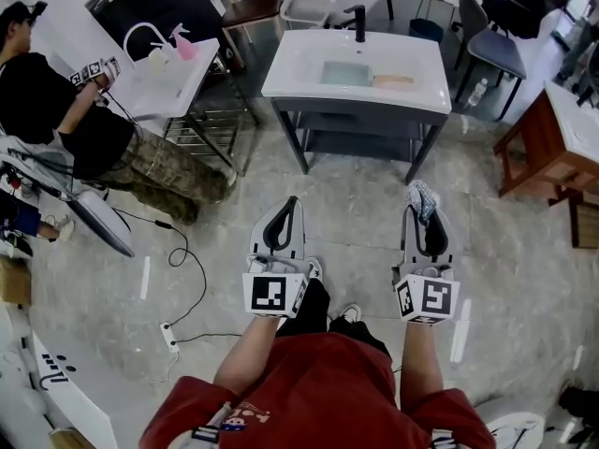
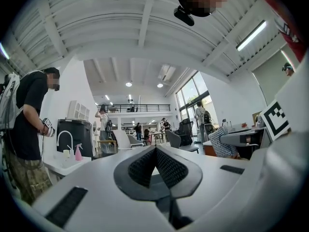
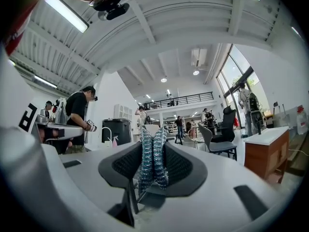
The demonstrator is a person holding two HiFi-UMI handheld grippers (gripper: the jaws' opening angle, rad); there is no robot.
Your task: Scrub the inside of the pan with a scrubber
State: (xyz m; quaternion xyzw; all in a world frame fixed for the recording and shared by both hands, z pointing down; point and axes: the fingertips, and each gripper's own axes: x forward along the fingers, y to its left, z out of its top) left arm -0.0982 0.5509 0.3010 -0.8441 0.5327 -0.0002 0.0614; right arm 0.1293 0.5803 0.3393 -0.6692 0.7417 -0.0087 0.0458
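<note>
I stand on a grey floor about a step from a white sink (image 1: 290, 78) with a black tap. Its basin holds a pale green shape (image 1: 343, 72) and a tan piece (image 1: 392, 79); I cannot tell whether either is the pan. My right gripper (image 1: 423, 215) is shut on a blue-silver mesh scrubber (image 1: 420, 197), which sticks up between the jaws in the right gripper view, scrubber (image 3: 152, 158). My left gripper (image 1: 284, 221) is held level beside it, its tips touching and nothing between them, as the left gripper view (image 2: 155, 150) shows.
A person stands at the left by a second white sink (image 1: 201, 68) with a pink spray bottle (image 1: 184, 45). A wooden table (image 1: 547, 143) is at the right and chairs stand behind the sink. A cable and power strip (image 1: 168, 337) lie on the floor at left.
</note>
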